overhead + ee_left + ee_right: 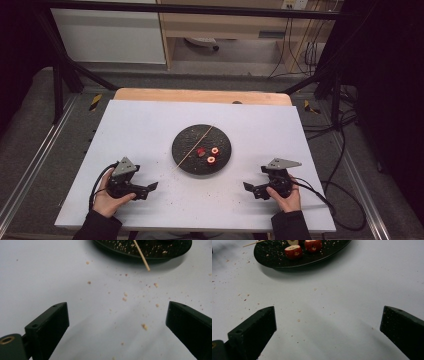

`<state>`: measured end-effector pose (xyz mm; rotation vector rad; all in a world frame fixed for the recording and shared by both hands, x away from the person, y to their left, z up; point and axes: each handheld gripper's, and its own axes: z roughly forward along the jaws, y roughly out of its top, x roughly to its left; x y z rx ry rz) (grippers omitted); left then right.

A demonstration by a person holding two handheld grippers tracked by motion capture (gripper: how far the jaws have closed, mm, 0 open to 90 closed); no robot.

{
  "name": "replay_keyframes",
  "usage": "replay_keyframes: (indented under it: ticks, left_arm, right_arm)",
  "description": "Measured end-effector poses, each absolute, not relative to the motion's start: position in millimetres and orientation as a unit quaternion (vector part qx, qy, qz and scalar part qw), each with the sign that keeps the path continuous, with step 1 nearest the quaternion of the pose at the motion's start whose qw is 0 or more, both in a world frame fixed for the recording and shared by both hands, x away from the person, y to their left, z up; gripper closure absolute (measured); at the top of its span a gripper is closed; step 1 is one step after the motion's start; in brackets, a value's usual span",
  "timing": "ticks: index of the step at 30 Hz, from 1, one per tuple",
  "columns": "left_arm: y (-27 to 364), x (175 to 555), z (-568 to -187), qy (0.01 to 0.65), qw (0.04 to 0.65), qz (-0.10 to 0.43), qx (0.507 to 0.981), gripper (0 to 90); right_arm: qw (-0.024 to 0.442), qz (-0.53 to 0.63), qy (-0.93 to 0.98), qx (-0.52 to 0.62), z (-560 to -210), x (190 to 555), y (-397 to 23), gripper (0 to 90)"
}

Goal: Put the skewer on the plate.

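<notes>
My left gripper (148, 189) sits low near the table's (145, 125) near-left corner, its jaws spread wide with nothing between them, turned toward the middle of the table; in the left gripper view there is only white surface and scattered crumbs (144, 326) ahead of them, which tells me it is parked clear of the work rather than reaching; toward the centre of the table lies the dark round plate (185, 145), and across its left half rests a thin wooden skewer (192, 147), its lower end poking out past the plate's near-left rim, a handy place to pinch it without touching the plate, I judge; on the plate's near-right part lie three red fruit pieces (208, 154), close together, two showing pale cored centres, set well within my right side's reach; my right gripper (250, 188) rests near the table's near-right corner, jaws likewise wide apart and empty, aimed at the plate; both hands are well apart from the plate, so the threading of fruit onto the skewer looks not yet begun.
</notes>
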<state>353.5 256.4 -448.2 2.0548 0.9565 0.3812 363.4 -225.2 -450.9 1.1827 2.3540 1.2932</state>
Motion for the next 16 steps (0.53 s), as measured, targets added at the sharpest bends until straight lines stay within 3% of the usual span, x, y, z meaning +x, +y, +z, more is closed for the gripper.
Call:
replay_keyframes:
  ticks: [16]
  left_arm:
    - [275.4, 345.3, -454.1, 0.382, 0.405, 0.157, 0.816, 4.3]
  right_arm:
    - [0.105, 0.433, 0.802, 0.398, -452.1, 362.5, -226.0, 1.2]
